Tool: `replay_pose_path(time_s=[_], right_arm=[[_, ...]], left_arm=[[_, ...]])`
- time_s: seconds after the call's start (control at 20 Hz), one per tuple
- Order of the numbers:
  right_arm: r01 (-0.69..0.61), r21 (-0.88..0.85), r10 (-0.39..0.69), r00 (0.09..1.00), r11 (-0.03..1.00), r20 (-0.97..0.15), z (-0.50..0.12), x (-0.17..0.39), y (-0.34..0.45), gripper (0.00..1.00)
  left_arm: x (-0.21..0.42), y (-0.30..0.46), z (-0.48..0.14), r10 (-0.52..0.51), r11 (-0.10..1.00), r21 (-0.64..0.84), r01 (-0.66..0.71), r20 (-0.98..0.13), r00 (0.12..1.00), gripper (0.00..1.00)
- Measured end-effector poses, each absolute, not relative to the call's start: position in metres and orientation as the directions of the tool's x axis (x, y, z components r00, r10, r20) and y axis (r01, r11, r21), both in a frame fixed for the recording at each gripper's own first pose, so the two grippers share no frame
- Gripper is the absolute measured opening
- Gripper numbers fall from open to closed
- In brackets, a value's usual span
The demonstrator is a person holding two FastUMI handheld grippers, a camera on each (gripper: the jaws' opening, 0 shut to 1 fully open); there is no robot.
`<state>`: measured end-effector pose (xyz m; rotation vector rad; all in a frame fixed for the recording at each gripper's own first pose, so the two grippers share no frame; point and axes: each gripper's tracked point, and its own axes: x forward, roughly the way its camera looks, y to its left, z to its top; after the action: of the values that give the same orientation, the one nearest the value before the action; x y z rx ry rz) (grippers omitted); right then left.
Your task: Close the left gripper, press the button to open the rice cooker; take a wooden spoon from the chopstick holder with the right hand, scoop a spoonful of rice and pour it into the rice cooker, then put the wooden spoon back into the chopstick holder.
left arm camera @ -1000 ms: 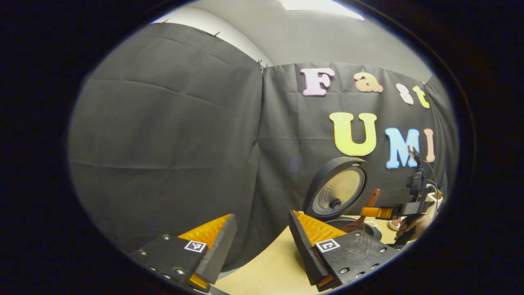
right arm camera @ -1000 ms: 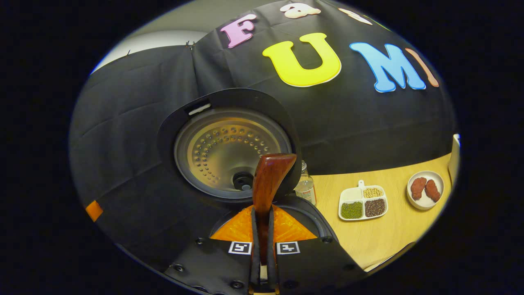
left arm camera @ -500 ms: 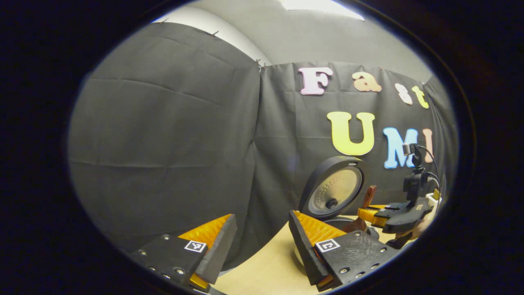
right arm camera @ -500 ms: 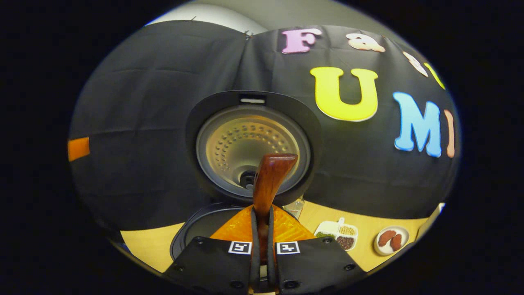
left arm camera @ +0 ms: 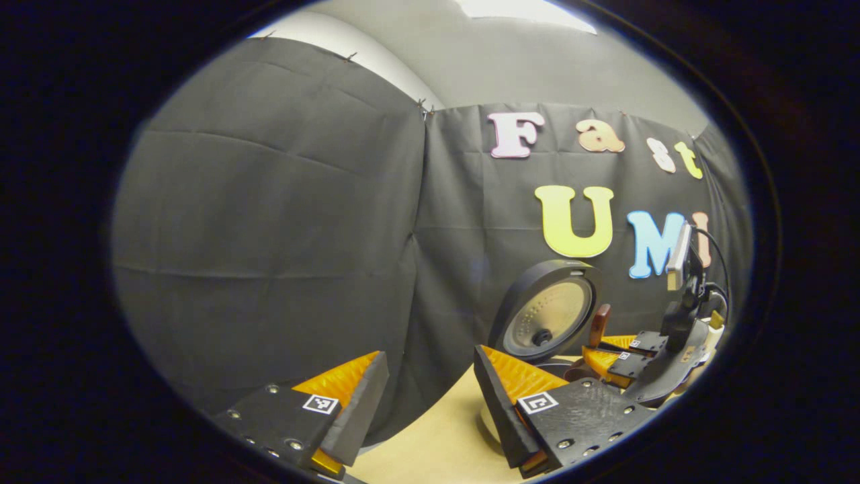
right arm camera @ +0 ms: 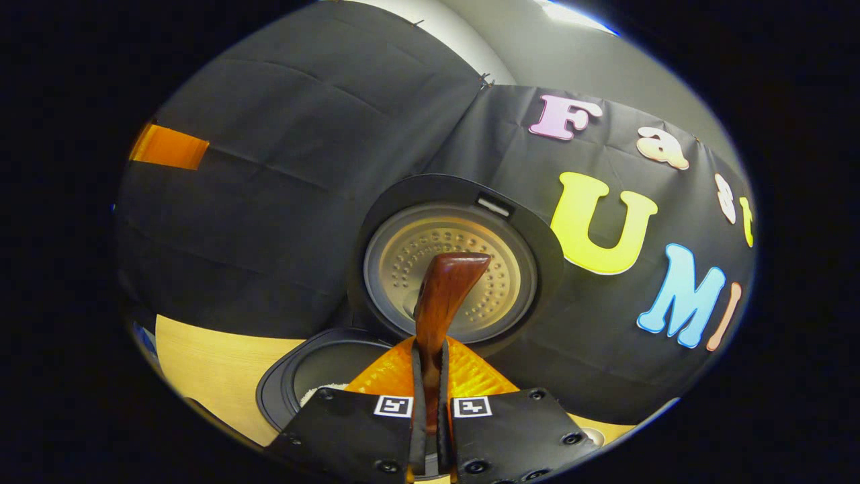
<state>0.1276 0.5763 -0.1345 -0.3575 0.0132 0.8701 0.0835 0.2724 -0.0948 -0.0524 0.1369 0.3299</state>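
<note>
The black rice cooker [left arm camera: 545, 314] stands with its lid [right arm camera: 450, 269] raised, the metal inner plate facing me. Its pot [right arm camera: 316, 373] lies below, with a bit of white rice at the near rim. My right gripper [right arm camera: 430, 346] is shut on the wooden spoon [right arm camera: 447, 289], whose handle end sticks up in front of the lid. In the left gripper view the right gripper [left arm camera: 628, 356] hangs tilted over the pot, the wooden spoon [left arm camera: 596, 326] held in it and the bowl end low by the pot. My left gripper [left arm camera: 430, 376] is open and holds nothing, left of the cooker.
The light wooden table [right arm camera: 201, 356] runs under the cooker and shows between the left gripper's fingers [left arm camera: 517, 386]. A finger of the left gripper [right arm camera: 168, 146] appears at the upper left of the right gripper view.
My right gripper has rolled and swung left over the cooker with the spoon; the small dishes have slid out of its view. The left gripper has hardly moved.
</note>
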Motion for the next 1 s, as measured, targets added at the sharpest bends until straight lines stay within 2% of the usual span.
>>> replay_pose_path(time_s=[0.25, 0.5, 0.8, 1.0], right_arm=[[-0.759, 0.004, 0.743, 0.636, 0.651, -0.207, -0.128, 0.131, 0.564, 0.08], [-0.666, 0.283, 0.723, 0.653, 0.69, -0.227, -0.108, 0.146, 0.53, 0.08], [-0.561, 0.443, 0.688, 0.697, 0.699, -0.203, -0.086, 0.16, 0.487, 0.08], [-0.501, 0.467, 0.639, 0.743, 0.729, -0.2, -0.081, 0.169, 0.441, 0.08]], left_arm=[[0.085, 0.267, -0.087, 0.307, 0.949, -0.029, -0.313, -0.129, 0.943, 0.8], [0.091, 0.254, -0.079, 0.279, 0.958, -0.037, -0.284, -0.11, 0.954, 0.8], [0.104, 0.222, -0.074, 0.215, 0.974, -0.047, -0.22, -0.098, 0.972, 0.8], [0.114, 0.197, -0.069, 0.168, 0.983, -0.053, -0.173, -0.085, 0.982, 0.8]])
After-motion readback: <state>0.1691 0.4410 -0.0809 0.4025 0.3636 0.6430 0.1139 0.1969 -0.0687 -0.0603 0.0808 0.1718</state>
